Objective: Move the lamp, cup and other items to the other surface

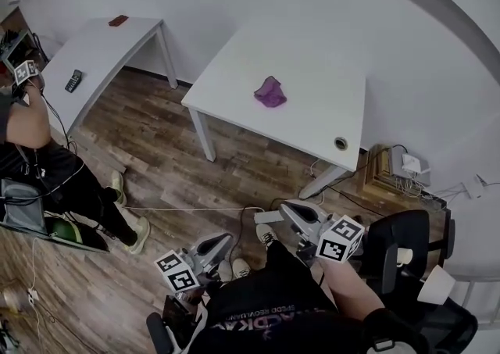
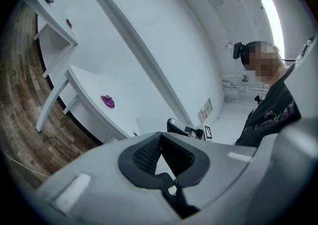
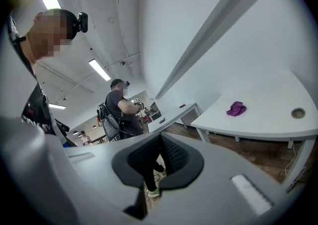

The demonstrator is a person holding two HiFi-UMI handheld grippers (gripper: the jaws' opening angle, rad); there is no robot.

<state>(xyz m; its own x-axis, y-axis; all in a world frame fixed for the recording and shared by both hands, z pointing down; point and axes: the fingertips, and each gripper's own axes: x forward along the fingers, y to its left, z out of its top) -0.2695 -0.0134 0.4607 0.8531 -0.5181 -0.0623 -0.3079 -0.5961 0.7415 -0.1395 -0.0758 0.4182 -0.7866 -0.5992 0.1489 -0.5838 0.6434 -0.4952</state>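
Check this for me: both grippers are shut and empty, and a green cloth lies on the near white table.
One thing is wrong: the cloth is purple, not green, as the head view shows. The rest stands: it lies on the near white table, and the left gripper and right gripper are shut and empty.

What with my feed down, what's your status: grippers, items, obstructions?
Left gripper jaws shut, empty. Right gripper jaws shut, empty. Purple cloth on white table, untouched. Bystander far left, well apart from it.

Purple cloth (image 1: 270, 92) on white table (image 1: 312, 63) — 2nd person (image 1: 55, 173) at L edge.
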